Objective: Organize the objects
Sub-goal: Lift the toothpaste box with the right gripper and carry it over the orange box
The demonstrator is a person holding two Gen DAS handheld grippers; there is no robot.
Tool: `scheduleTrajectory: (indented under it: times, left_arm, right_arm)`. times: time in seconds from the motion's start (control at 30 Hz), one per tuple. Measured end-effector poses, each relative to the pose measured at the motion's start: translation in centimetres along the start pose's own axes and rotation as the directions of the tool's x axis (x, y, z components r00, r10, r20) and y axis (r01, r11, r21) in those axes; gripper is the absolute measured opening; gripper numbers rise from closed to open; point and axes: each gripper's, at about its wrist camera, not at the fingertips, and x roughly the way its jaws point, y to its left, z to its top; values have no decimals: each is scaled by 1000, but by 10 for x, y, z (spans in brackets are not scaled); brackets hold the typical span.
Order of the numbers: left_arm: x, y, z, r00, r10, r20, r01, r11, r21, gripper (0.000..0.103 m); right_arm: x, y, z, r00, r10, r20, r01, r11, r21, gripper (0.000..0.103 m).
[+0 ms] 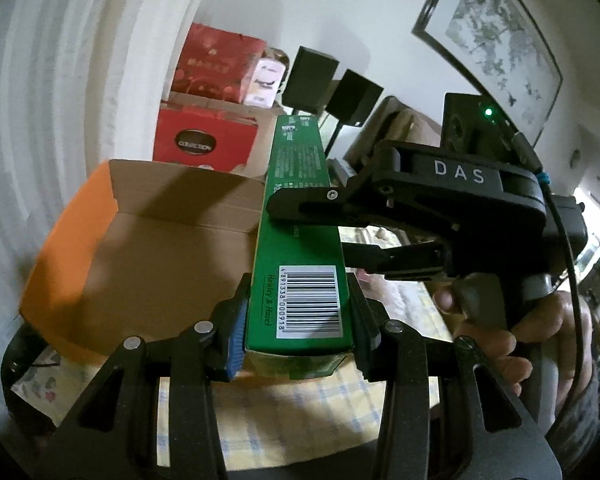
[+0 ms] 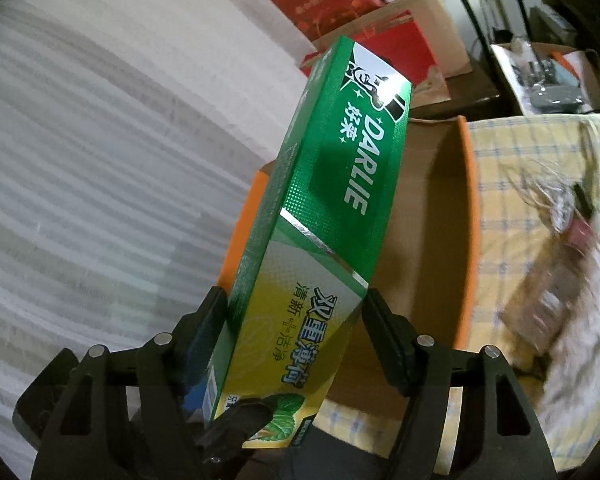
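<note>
While our left claw (image 1: 298, 320) clamps the green toothpaste box (image 1: 300, 240) and our right claw (image 2: 296, 328) brackets it, pads apparently touching, we judge lowering it into the open cardboard box (image 1: 148, 248) comes next.

Green carton, orange box, yellow check cloth

You see a green toothpaste box (image 2: 332, 184) with white lettering, a yellow lower panel and a black-and-white barcode (image 1: 309, 302); an orange-sided cardboard box (image 1: 76, 248), brown inside; a yellow tablecloth (image 2: 512, 184) checked in pale blue; black grippers with blue pads (image 1: 236, 336); red gift boxes (image 1: 216, 64) behind.
</note>
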Motion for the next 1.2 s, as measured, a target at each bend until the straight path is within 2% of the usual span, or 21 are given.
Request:
scheduleTrajectory:
  times: [0.4, 0.5, 0.57, 0.6, 0.67, 0.73, 0.83, 0.87, 0.93, 1.03, 1.2]
  left_arm:
    - [34, 37, 21, 998, 3, -68, -8, 998, -61, 41]
    - [43, 46, 21, 996, 8, -88, -14, 998, -67, 43]
    - [50, 51, 19, 994, 20, -105, -27, 997, -68, 48]
    - [52, 55, 18, 993, 25, -113, -34, 997, -74, 50]
    - [54, 61, 15, 991, 41, -125, -53, 994, -92, 61]
    - [52, 67, 11, 992, 36, -122, -49, 993, -103, 64]
    - [48, 72, 7, 989, 56, -137, -70, 992, -101, 64]
    - [45, 74, 7, 988, 70, -139, -83, 992, -94, 64]
    - [42, 78, 7, 986, 89, -144, -103, 991, -91, 64]
    - [37, 87, 8, 984, 99, -145, -115, 988, -106, 64]
    - [29, 105, 10, 982, 129, -141, -148, 980, -134, 64]
  right_arm:
    - [42, 11, 41, 996, -51, -68, 45, 995, -85, 67]
    - [55, 21, 47, 991, -99, -86, 84, 983, -163, 66]
    - [65, 27, 50, 985, -146, -93, 122, 967, -223, 66]
    - [70, 30, 51, 980, -178, -92, 149, 953, -264, 65]
    - [82, 35, 51, 966, -237, -102, 191, 922, -337, 65]
    - [94, 37, 50, 952, -282, -117, 217, 894, -393, 64]
    - [109, 39, 45, 930, -343, -130, 248, 848, -468, 63]
    - [115, 41, 43, 915, -384, -120, 273, 812, -517, 63]
    - [123, 42, 40, 896, -430, -112, 298, 768, -568, 62]
    - [132, 39, 39, 877, -465, -118, 301, 725, -619, 62]
    - [144, 38, 31, 842, -533, -83, 308, 601, -738, 62]
